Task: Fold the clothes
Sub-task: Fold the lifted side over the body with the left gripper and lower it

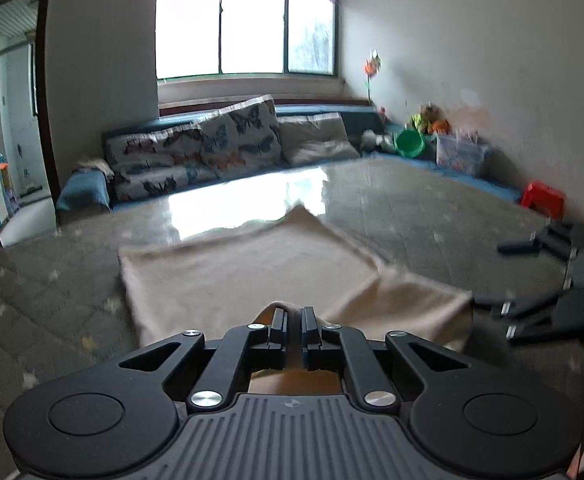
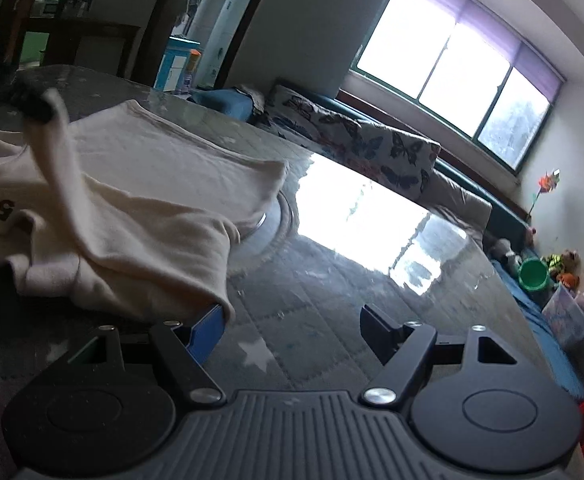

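A cream garment point(image 1: 248, 276) lies spread on the glass-topped table point(image 1: 412, 208). My left gripper point(image 1: 294, 316) is shut on a fold of the garment's near edge and lifts it. In the right wrist view the garment point(image 2: 140, 200) lies left of centre, with a strip raised up to my left gripper point(image 2: 32, 104). My right gripper point(image 2: 292, 320) is open and empty just above the table, its left finger point(image 2: 208, 332) touching the garment's near corner. It also shows at the right edge of the left wrist view point(image 1: 492, 276).
A sofa with butterfly cushions point(image 1: 196, 148) runs behind the table under the window. A green bucket point(image 1: 410, 142), toys and a clear box point(image 1: 460, 152) sit by the right wall. A red stool point(image 1: 542, 198) stands near the table's right side. A doorway point(image 1: 8, 120) opens at left.
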Demonstrator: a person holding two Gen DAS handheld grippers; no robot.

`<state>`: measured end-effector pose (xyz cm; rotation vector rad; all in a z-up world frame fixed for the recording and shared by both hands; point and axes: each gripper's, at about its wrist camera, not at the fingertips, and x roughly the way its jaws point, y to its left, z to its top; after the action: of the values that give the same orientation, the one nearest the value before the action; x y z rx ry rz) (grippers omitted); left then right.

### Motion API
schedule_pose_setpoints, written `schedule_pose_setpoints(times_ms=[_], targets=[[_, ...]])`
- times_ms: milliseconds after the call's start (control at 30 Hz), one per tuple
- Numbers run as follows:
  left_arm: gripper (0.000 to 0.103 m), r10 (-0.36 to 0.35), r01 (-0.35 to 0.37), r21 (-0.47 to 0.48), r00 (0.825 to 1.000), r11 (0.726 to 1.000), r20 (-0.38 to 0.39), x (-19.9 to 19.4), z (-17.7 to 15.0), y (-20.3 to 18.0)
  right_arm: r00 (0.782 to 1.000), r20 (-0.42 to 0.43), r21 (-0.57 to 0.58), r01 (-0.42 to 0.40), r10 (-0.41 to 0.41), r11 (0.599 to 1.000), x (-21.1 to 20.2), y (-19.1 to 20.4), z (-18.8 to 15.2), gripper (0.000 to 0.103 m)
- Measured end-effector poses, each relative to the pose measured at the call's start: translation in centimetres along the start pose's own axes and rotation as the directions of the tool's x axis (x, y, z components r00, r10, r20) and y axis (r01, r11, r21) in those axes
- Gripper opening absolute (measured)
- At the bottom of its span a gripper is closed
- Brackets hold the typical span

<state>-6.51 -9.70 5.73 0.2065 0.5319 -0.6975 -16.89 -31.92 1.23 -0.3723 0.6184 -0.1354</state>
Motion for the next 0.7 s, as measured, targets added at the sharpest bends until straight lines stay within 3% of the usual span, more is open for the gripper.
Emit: schedule_pose_setpoints(times_ms=[267,433,533,700], targets=[[0.020,0.002,0.004,0.057,0.993,0.998,-0.116,-0.9,-2.8,0.5,0.997,-0.003,0.088,-0.078,0.079,0.993,-1.5,-2.7,0.7,0.071],[0.020,0.019,-0.009,0.086,0.992,0.996,-0.121,-1.4,-1.2,1.3,0.970,0.029,0.202,-0.241,0.240,0.949,-0.5,-3.9,2.5,0.055],[0.020,-0.024,0.033,0.100,0.996,0.994,-0.091,-0.9,1.3,0.9,0.943,0.035,0.259,-0.328,0.330,0.909,0.9,-3.9,3.0,0.046],[0.020,-0.168,0.178,0.137,0.983,0.975,-0.078,3.5,5.2,-2.4,0.922,0.027,0.330,-0.373,0.386,0.867,2.8,-3.9,2.9,0.037]])
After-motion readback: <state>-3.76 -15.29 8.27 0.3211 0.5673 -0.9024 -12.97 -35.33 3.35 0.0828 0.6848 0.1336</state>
